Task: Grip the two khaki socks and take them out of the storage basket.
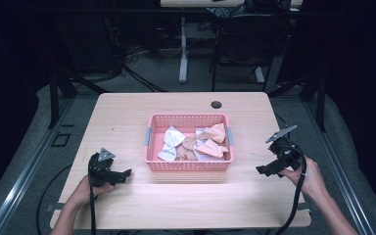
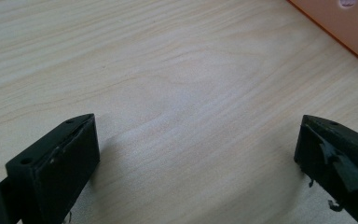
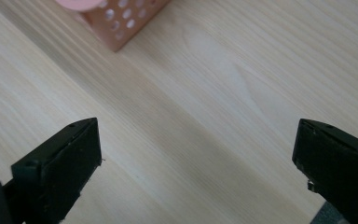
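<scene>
At lower left of the high view, the left gripper [image 1: 126, 173] rests low on the table [image 1: 127, 117]; at right, the right gripper [image 1: 262, 170] hovers tilted. Both stand wide open, empty, flanking the pink basket [image 1: 188, 165] of crumpled cloths [image 1: 210, 142] at centre.

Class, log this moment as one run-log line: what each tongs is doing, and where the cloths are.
left tongs: open, empty, over table | right tongs: open, empty | cloths: crumpled in pink basket | basket: between tongs

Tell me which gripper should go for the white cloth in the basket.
Left, probably. The white cloth lies in the pink basket's left half, nearer the left gripper. The right gripper would have to cross the peach cloth. Both are open and empty.
</scene>
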